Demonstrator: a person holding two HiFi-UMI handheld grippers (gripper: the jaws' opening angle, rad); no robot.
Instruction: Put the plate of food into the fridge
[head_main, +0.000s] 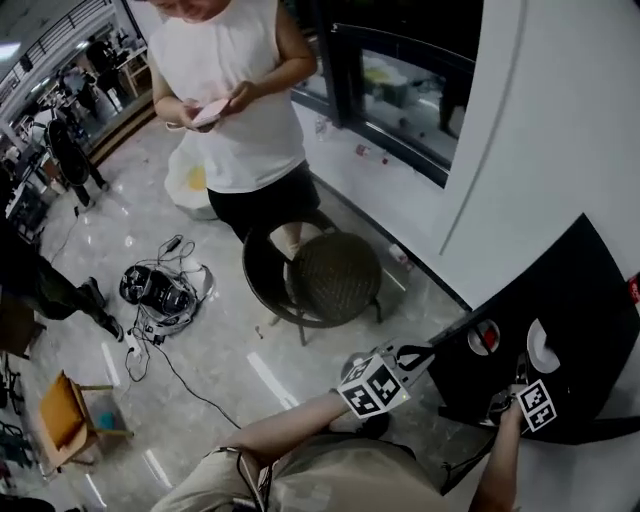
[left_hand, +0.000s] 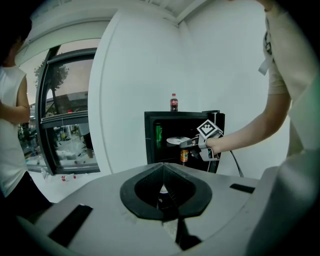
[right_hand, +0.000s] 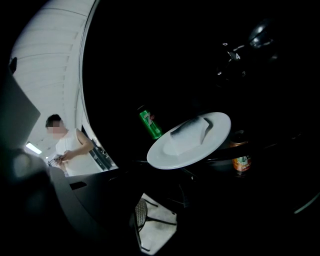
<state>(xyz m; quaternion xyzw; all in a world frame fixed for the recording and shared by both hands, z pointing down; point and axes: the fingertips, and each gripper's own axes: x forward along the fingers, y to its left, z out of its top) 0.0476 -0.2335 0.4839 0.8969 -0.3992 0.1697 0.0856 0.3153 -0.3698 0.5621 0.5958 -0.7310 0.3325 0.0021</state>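
The white plate (right_hand: 192, 142) carries a pale piece of food and rests tilted in the dark, open black fridge (left_hand: 150, 125). It also shows as the plate (left_hand: 177, 140) on the upper shelf and the plate (head_main: 543, 345) from above. My right gripper (left_hand: 187, 144) reaches into the fridge with its tips at the plate's near rim. In its own view the jaws are lost in the dark, with the plate just ahead of them. My left gripper (head_main: 425, 352) hangs in front of the fridge, its jaws (left_hand: 164, 187) together and holding nothing.
A green can (right_hand: 150, 124) and an orange can (right_hand: 241, 161) stand inside the fridge, and a cola bottle (left_hand: 173, 102) stands on top. Behind me are a round wicker stool (head_main: 335, 275), a standing person (head_main: 235, 110), cables on the floor (head_main: 160, 292) and a small wooden stool (head_main: 70, 418).
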